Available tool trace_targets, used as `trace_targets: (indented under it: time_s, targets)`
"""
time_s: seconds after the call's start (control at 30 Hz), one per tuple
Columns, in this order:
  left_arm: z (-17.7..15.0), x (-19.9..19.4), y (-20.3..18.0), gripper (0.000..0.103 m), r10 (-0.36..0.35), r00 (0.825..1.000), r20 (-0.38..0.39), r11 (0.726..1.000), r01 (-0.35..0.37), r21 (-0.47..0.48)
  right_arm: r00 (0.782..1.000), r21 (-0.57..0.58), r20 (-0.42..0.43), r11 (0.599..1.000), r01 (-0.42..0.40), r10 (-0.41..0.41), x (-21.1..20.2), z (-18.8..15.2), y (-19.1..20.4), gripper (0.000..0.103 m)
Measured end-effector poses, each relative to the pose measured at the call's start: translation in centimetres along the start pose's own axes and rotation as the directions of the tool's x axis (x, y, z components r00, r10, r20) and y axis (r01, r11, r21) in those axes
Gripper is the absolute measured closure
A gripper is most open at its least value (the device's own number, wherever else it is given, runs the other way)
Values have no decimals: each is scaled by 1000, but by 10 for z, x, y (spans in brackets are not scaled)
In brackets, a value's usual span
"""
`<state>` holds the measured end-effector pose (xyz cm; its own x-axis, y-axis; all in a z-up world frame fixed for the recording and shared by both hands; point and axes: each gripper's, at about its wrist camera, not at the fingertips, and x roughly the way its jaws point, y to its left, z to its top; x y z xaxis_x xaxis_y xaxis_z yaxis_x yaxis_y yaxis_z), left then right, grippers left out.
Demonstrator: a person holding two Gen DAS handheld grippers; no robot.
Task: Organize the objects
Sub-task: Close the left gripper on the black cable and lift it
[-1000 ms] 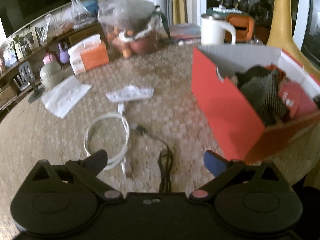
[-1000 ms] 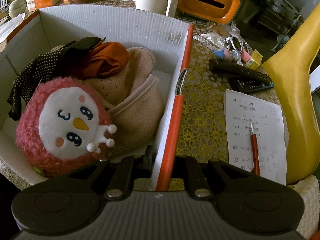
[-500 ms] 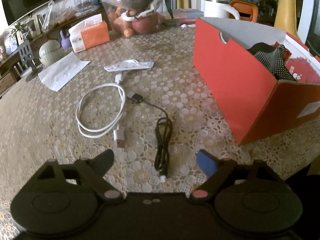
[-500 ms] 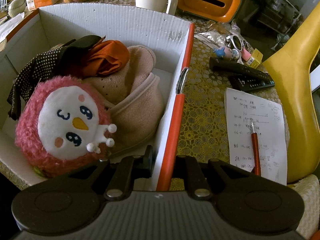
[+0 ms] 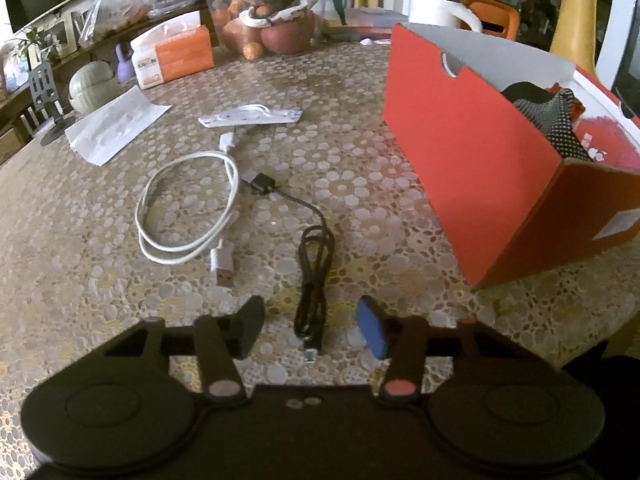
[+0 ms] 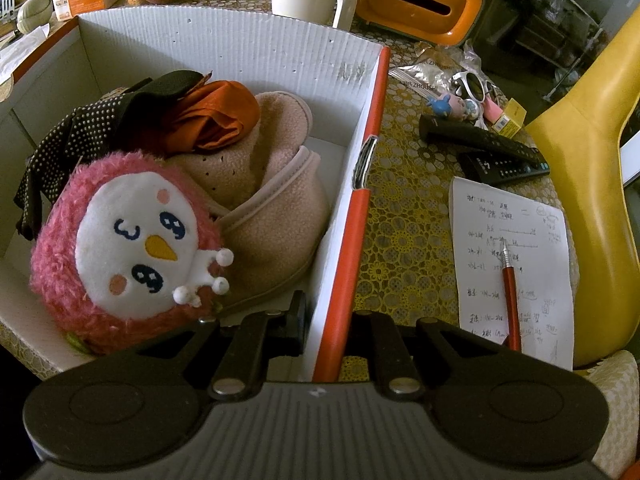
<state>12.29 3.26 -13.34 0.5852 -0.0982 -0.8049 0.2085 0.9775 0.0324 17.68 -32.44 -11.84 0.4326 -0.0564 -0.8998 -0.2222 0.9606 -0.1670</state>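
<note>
My left gripper [image 5: 312, 324] is open, low over the table, its fingers on either side of the near end of a coiled black cable [image 5: 314, 276]. A looped white USB cable [image 5: 188, 208] lies to its left, and a white packet [image 5: 250, 116] lies beyond. The red cardboard box [image 5: 472, 160] stands to the right. My right gripper [image 6: 326, 328] is shut on the red box's right wall [image 6: 356, 232]. Inside the box lie a pink plush penguin [image 6: 128, 248], a beige fleece slipper [image 6: 268, 208], an orange cloth [image 6: 216, 120] and a black dotted cloth [image 6: 84, 128].
Behind the cables are a tissue box [image 5: 176, 56], a bag of fruit [image 5: 268, 20], a white paper [image 5: 116, 128] and a white kettle [image 5: 444, 12]. Right of the box are two black remotes [image 6: 492, 148], a written note with a red pen [image 6: 510, 292], sunglasses [image 6: 474, 86] and a yellow chair [image 6: 592, 184].
My left gripper has pulled back and down towards the near end of the black cable, and its fingers have narrowed somewhat. The right gripper and the box have stayed put.
</note>
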Motion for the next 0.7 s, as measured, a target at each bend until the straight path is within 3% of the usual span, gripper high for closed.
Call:
trace_targets:
  time_s: [0.07, 0.23, 0.33, 0.43, 0.57, 0.63, 0.7]
  targets:
    - [0, 0, 0, 66, -18, 1000, -4, 1000, 18, -6, 1000, 0, 0, 1000, 0, 0, 0, 0, 0, 91]
    - [1, 0, -2, 74, -31, 999, -15, 999, 31, -13, 1000, 1, 1, 1000, 1, -1, -1, 0, 0, 91]
    - [5, 0, -3, 89, -27, 999, -30, 1000, 27, -11, 1000, -1, 2, 1000, 2, -2, -1, 0, 1, 91]
    - [7, 1, -1, 89, -33, 999, -39, 999, 32, -21, 1000, 1, 3, 1000, 2, -2, -1, 0, 1, 91]
    - [7, -5, -2, 91, 19, 1000, -8, 1000, -19, -12, 1000, 0, 6, 1000, 4, -4, -2, 0, 2, 91]
    - [11, -12, 1, 98, 32, 999, 17, 999, -32, -28, 1000, -1, 8, 1000, 5, -5, -3, 0, 2, 91]
    - [16, -18, 4, 98, 37, 999, 30, 998, -35, -43, 1000, 0, 9, 1000, 5, -5, -3, -1, 2, 91]
